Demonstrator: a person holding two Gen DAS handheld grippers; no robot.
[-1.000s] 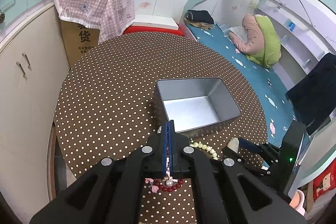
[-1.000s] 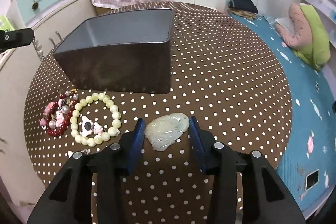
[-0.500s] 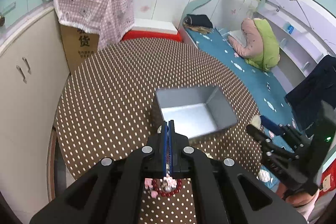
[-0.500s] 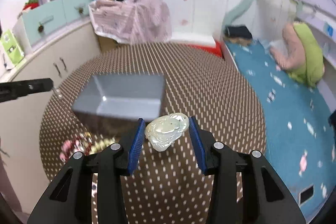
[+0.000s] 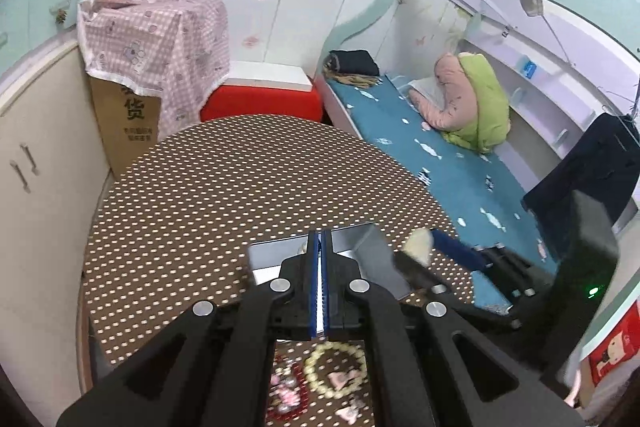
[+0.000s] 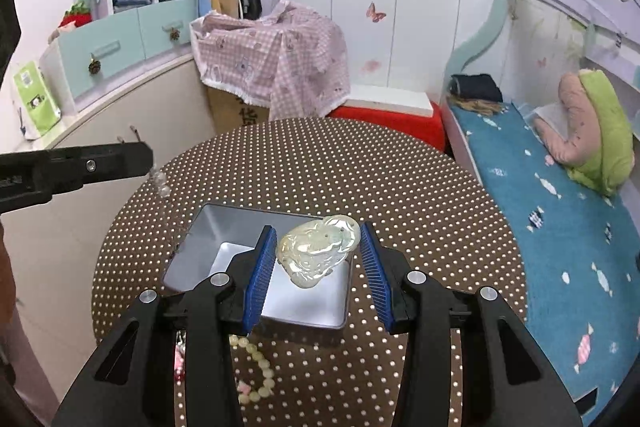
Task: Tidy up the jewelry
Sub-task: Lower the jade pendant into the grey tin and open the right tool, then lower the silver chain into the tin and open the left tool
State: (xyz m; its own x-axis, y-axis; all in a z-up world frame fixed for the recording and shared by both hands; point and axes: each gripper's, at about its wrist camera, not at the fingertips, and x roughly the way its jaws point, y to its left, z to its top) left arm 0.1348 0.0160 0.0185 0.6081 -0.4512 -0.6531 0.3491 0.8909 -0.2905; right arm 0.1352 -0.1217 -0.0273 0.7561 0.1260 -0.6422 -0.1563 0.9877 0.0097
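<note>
My right gripper (image 6: 318, 259) is shut on a pale green-white carved pendant (image 6: 320, 253) and holds it in the air above the open metal tin (image 6: 200, 247). The tin's inside looks bare. My left gripper (image 6: 150, 159) is shut on a small beaded charm (image 6: 159, 183), which dangles from its tip left of the tin. In the left wrist view the shut left gripper (image 5: 319, 283) hides most of the tin (image 5: 272, 251). The right gripper (image 5: 424, 251) carries the pendant (image 5: 420, 245) at the tin's right. A cream bead bracelet (image 5: 320, 359) and red beads (image 5: 280, 415) lie on the table nearer me.
The round brown polka-dot table (image 6: 360, 179) stands between beige cabinets (image 6: 132, 115) on the left and a bed with a blue sheet (image 6: 560, 195) on the right. A cardboard box under a pink checked cloth (image 6: 272, 63) and a red stool (image 6: 384, 119) stand behind it.
Both grippers have risen. The right one lifted the pendant off the table and carried it over the tin. The left one came up with its charm.
</note>
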